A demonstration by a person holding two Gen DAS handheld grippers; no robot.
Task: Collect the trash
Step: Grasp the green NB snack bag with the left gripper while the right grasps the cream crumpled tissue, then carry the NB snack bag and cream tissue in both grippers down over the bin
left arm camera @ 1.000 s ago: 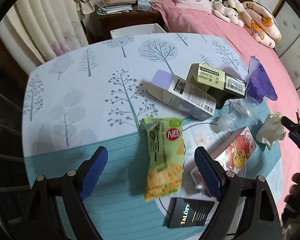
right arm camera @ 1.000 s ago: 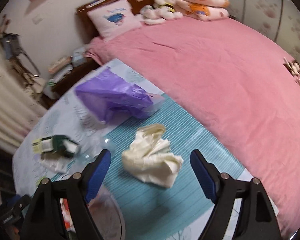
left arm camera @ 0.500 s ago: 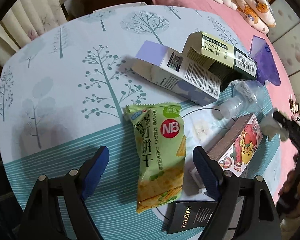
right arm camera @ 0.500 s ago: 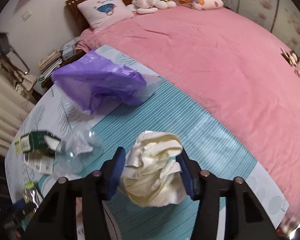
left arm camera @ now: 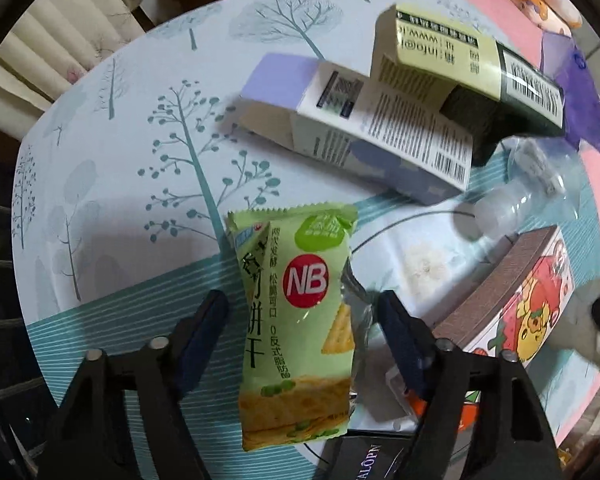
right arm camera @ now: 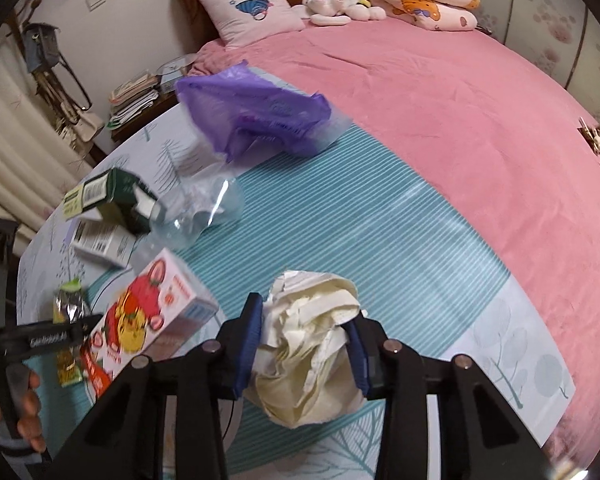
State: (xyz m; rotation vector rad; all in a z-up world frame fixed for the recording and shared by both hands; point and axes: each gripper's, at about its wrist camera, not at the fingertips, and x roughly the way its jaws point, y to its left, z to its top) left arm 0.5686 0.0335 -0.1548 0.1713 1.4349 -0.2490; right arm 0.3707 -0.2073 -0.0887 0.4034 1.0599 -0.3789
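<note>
The right gripper [right arm camera: 306, 338] is closing on a crumpled wad of paper [right arm camera: 312, 344], its blue pads pressing into both sides of the wad. The wad is sitting at the near edge of the table [right arm camera: 380, 240], on the striped teal band of the cloth, with the pink bed [right arm camera: 440, 100] lying just beyond the table's far right side.

The left gripper [left arm camera: 300, 324] is pointing down over a green snack packet [left arm camera: 296, 320] and its jaws are closing, with the packet lying between them; the pads are standing clear of its sides and not yet touching.

Things are crowding the packet. Just to its right a cartoon box [left arm camera: 512, 312] is lying close against the right finger [left arm camera: 400, 340], and a dark box [left arm camera: 364, 454] is peeking out under the packet's near end. Farther off, a lilac-and-white carton [left arm camera: 364, 132] is lying on its side, with a green-and-yellow carton [left arm camera: 460, 64] leaning on top of it. A crushed clear bottle [left arm camera: 528, 196] is resting to the right between the cartons and the cartoon box. A purple bag [right arm camera: 256, 112] is lying at the far right of the table, near the bed. In the right wrist view, a person's hand [right arm camera: 24, 412] is gripping the left tool's handle at the near left.
</note>
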